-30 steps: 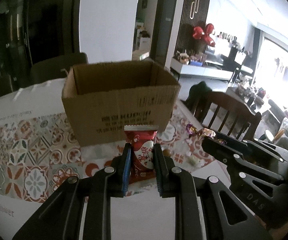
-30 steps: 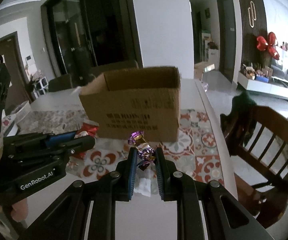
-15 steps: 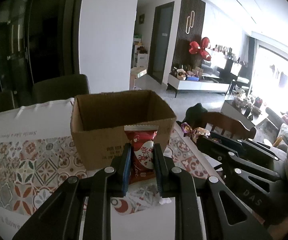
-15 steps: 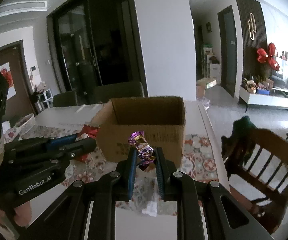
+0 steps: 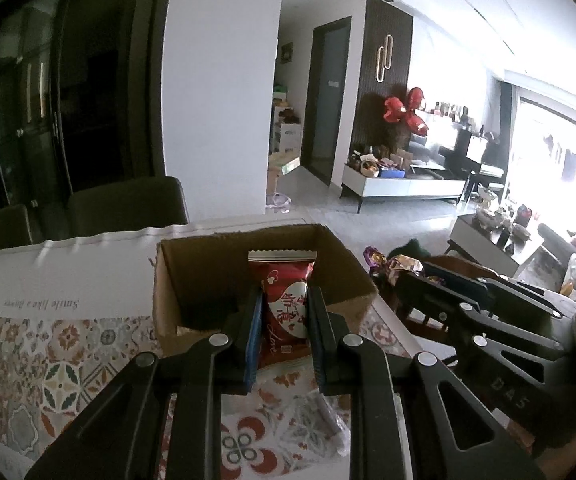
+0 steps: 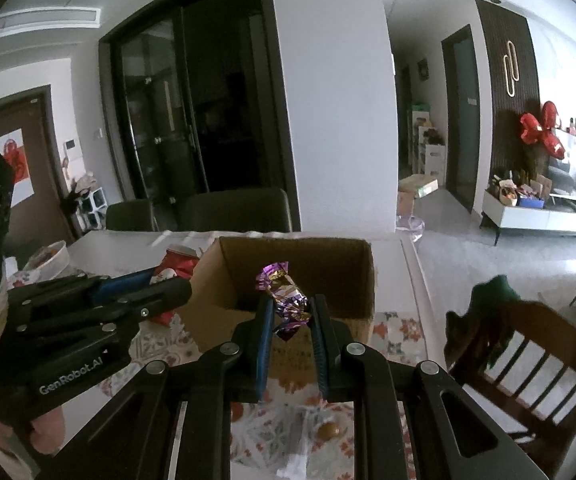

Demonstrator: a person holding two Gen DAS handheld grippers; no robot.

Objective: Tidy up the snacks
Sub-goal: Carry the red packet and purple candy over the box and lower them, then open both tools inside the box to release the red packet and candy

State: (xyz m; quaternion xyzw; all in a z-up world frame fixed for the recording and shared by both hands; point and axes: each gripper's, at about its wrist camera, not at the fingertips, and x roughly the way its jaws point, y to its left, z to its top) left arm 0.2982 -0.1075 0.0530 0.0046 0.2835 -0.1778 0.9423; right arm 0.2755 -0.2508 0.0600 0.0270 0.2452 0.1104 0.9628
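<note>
My left gripper (image 5: 283, 300) is shut on a red snack packet (image 5: 283, 308) with a white heart and holds it upright just above the near edge of the open cardboard box (image 5: 191, 268). My right gripper (image 6: 290, 308) is shut on a purple foil-wrapped candy (image 6: 283, 296) and holds it over the near wall of the same box (image 6: 328, 264). The right gripper with its candy (image 5: 392, 264) shows at the right of the left wrist view; the left gripper (image 6: 155, 292) with its red packet (image 6: 175, 266) shows at the left of the right wrist view.
The box stands on a table with a patterned tile cloth (image 5: 47, 352). A clear wrapper (image 5: 320, 416) and a small round brown candy (image 6: 330, 430) lie on the cloth below the grippers. A wooden chair (image 6: 528, 344) stands to the right, dark chairs (image 5: 127, 204) behind the table.
Both grippers have risen and moved forward toward the box with their snacks. The box opening now shows from above, and both snacks stand over its near rim.
</note>
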